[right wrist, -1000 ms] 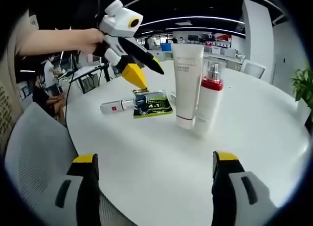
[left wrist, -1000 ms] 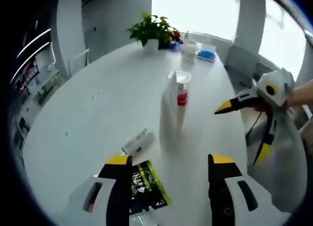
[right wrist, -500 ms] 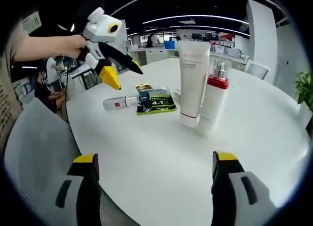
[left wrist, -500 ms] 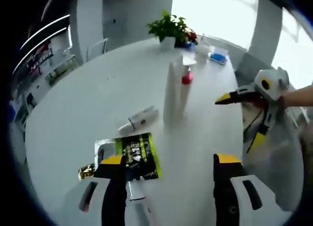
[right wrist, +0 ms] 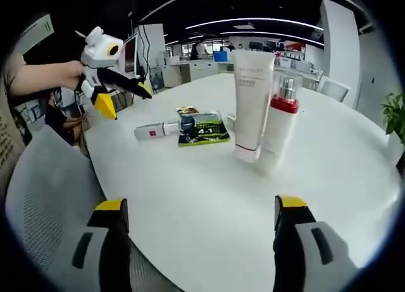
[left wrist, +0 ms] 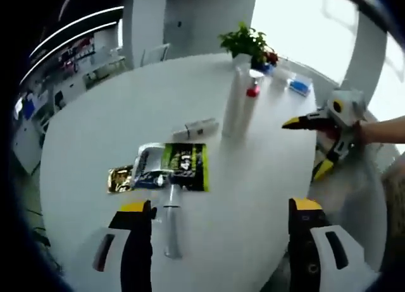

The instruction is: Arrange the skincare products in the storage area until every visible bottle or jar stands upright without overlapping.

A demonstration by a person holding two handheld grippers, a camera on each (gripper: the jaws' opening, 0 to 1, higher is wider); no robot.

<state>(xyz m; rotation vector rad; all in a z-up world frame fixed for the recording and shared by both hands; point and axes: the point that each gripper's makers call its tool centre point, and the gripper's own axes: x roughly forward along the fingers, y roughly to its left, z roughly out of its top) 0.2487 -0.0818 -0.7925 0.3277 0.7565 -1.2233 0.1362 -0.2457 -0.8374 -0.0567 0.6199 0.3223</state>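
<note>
A: Left gripper view first. What sits ahead of the left tool [left wrist: 218, 219]?

B: Its jaws stand wide apart with nothing between them, over the white desk [left wrist: 95, 127]. Just ahead of the left jaw a slim tube [left wrist: 171, 224] lies flat, its far end touching a green and black sachet [left wrist: 184, 167]. A silver packet [left wrist: 147, 164] and a small gold sachet [left wrist: 119, 179] lie beside that. Farther ahead a small white tube [left wrist: 196, 127] lies on its side, and beyond it the tall white tube [left wrist: 235, 102] and the red-collared pump bottle [left wrist: 251, 97] stand upright, touching. The right tool [left wrist: 308, 146] hangs off to the right, jaws apart, empty.

A: And the right gripper view?

B: The right tool [right wrist: 201, 224] is spread wide too, gripping nothing. Ahead, toward its right jaw, the tall white tube [right wrist: 250, 105] and pump bottle [right wrist: 280, 128] stand together. Left of them lie the green sachet [right wrist: 201, 131] and the slim tube [right wrist: 157, 130]. The left tool [right wrist: 125, 98] hovers far left, clear of the desk [right wrist: 209, 203], open, held by a hand [right wrist: 66, 74].
</note>
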